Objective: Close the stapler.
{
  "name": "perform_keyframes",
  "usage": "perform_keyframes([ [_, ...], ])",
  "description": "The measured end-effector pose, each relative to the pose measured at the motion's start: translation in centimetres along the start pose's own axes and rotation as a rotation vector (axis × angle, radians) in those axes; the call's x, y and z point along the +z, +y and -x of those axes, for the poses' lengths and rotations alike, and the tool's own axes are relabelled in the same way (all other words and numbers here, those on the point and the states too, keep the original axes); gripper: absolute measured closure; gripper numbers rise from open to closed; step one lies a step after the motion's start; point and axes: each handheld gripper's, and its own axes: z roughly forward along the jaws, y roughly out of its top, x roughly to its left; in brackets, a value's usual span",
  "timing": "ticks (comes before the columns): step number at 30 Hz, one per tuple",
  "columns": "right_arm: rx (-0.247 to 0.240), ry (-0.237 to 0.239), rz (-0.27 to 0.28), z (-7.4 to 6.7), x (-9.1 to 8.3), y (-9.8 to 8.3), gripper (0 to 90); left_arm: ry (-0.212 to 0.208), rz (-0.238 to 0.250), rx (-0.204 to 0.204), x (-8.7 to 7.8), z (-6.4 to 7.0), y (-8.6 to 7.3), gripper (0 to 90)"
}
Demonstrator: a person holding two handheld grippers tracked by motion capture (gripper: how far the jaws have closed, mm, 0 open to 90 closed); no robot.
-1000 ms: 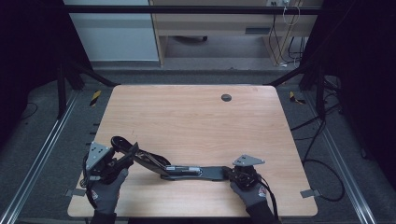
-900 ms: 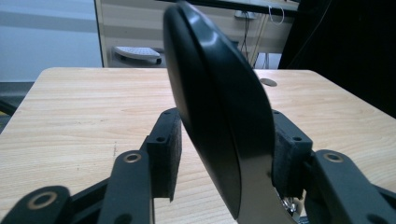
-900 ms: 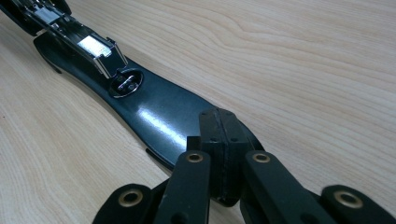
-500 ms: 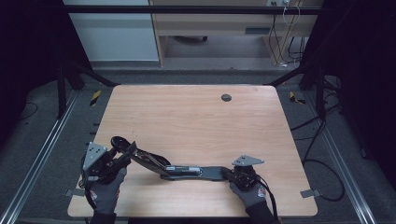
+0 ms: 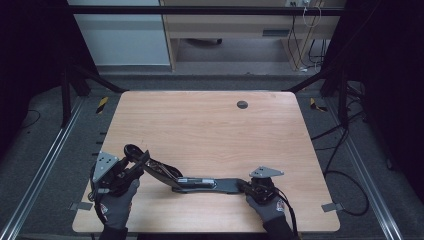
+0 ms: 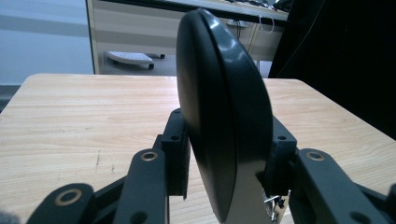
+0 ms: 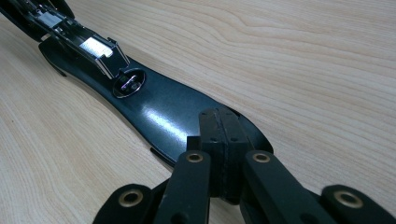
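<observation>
A long black stapler-like tool (image 5: pixel 200 182) lies along the table's near edge, its hinged upper arm raised toward the left. That arm ends in a round black disc (image 6: pixel 224 116). My left gripper (image 5: pixel 134 162) has the disc between its jaws, which have just been closing, and both pads now touch its faces. My right gripper (image 5: pixel 245 186) is shut, and its joined tips (image 7: pixel 223 126) rest on the right end of the glossy base plate (image 7: pixel 159 107). A metal mechanism (image 7: pixel 93 46) sits farther along the base.
The wooden table (image 5: pixel 210 125) has a small dark round grommet (image 5: pixel 242 104) near its far edge. Metal rails run along the floor on both sides, and cables (image 5: pixel 345 175) trail at the right. A desk stands behind the table.
The left gripper's jaws have narrowed onto the round disc and the hand shifted slightly. The right hand and the tool's base have stayed put.
</observation>
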Motion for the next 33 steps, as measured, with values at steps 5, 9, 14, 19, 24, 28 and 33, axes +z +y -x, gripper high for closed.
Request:
perform_keyframes([
  [5, -0.003, -0.002, 0.004, 0.0, 0.0, -0.1, 90.0, -0.001, 0.01, 0.005, 0.1, 0.4, 0.1, 60.8],
  [9, -0.001, 0.004, 0.006, 0.1, 0.0, -0.1, 90.0, -0.002, 0.017, 0.008, 0.2, 0.7, 0.2, 61.0],
  [14, 0.0, 0.004, 0.009, 0.1, 0.0, -0.1, 90.0, -0.002, 0.029, 0.02, 0.4, 1.3, 0.3, 61.4],
  [19, -0.001, 0.004, 0.013, 0.1, 0.0, -0.1, 90.0, -0.002, 0.04, 0.032, 0.6, 2.0, 0.4, 61.7],
  [24, 0.002, 0.002, 0.011, 0.1, 0.0, -0.2, 90.0, 0.002, 0.047, 0.048, 0.7, 2.5, 0.5, 61.8],
  [28, 0.008, 0.003, 0.011, 0.1, 0.0, -0.2, 90.0, 0.006, 0.051, 0.069, 0.9, 3.0, 0.6, 61.9],
  [33, 0.006, 0.004, 0.013, 0.1, 0.0, -0.2, 90.0, 0.008, 0.057, 0.099, 1.2, 3.8, 0.7, 61.9],
])
